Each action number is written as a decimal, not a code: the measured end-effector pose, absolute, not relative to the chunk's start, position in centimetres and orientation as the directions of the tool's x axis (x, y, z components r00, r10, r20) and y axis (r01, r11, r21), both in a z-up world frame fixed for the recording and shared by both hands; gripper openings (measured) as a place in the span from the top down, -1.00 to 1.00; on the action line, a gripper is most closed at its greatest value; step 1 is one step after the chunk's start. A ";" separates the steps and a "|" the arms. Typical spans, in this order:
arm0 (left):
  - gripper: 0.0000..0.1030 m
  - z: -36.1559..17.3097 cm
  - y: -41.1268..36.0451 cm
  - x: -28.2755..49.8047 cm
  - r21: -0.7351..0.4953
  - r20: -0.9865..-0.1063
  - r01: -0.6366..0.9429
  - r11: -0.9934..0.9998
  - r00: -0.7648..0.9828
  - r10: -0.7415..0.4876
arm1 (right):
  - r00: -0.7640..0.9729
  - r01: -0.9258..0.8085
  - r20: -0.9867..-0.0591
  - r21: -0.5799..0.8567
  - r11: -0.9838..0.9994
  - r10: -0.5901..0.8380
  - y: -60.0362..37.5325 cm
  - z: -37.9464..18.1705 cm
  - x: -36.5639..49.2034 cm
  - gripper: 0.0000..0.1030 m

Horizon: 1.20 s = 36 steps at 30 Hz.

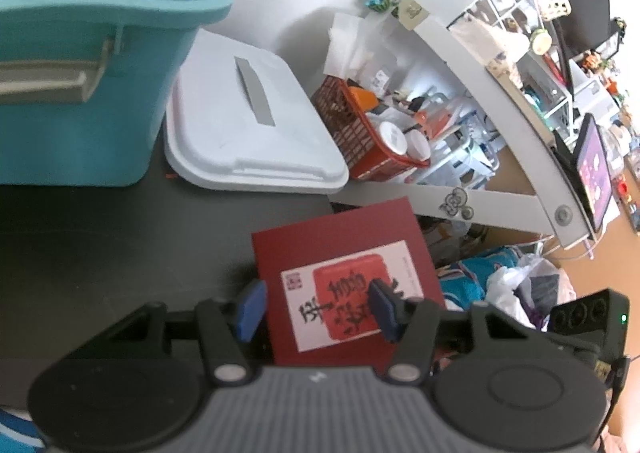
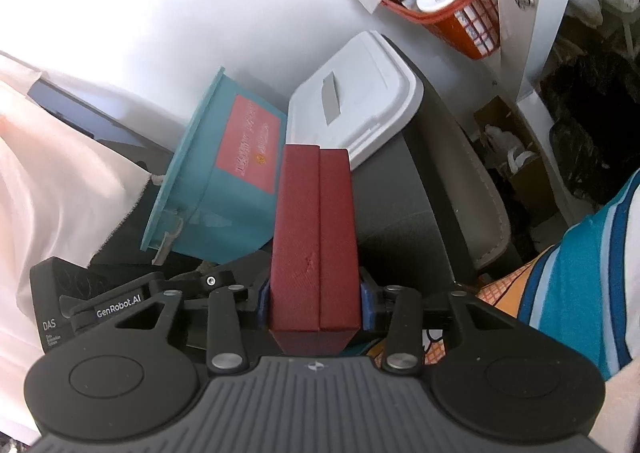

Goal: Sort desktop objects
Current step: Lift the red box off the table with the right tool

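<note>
A dark red flat box (image 2: 314, 237) is clamped edge-on between the blue pads of my right gripper (image 2: 315, 301), which is shut on its two narrow sides. In the left wrist view the same red box (image 1: 344, 241) shows its face with a white and red label. My left gripper (image 1: 317, 309) stands open in front of that face, with one fingertip (image 1: 251, 309) beside the box's left edge and the other over the label. Neither pad presses on the box. A teal bin (image 1: 100, 73) (image 2: 224, 193) stands behind.
A white lid (image 1: 248, 121) (image 2: 360, 101) lies on the dark desk (image 1: 120, 245) beside the bin. An orange basket (image 1: 360, 133) of jars sits behind it under a white shelf frame (image 1: 500, 113). A person's striped sleeve (image 2: 580, 273) is at right.
</note>
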<state>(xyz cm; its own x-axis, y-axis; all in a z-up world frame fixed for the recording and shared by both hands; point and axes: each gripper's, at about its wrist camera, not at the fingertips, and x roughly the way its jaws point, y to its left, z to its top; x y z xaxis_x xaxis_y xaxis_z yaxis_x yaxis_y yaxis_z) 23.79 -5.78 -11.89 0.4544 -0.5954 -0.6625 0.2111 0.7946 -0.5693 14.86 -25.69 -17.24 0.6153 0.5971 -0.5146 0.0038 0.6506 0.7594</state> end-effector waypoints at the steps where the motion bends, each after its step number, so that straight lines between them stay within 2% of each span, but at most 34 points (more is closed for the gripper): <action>1: -0.15 -11.7 -5.7 23.7 -0.571 -0.659 0.212 0.793 0.458 -0.596 | 0.621 0.004 -0.512 0.759 0.651 0.593 -25.8 -17.1 14.7 0.15; 17: -0.15 -8.0 -5.4 21.7 -0.566 -0.605 0.275 0.777 0.503 -0.618 | 0.708 -0.026 -0.485 0.708 0.706 0.513 -26.5 -11.9 13.2 0.15; 36: -0.16 -3.4 -2.4 19.5 -0.555 -0.518 0.306 0.773 0.600 -0.610 | 0.784 -0.135 -0.444 0.560 0.818 0.433 -22.2 -3.2 13.0 0.15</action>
<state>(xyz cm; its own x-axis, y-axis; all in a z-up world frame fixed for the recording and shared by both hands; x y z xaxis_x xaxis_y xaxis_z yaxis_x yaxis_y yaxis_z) 19.52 -2.41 -3.36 0.5995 -0.6099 -0.5183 0.3064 0.7732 -0.5553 13.00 -22.22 -3.15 0.7845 0.4331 -0.4438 -0.1349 0.8177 0.5596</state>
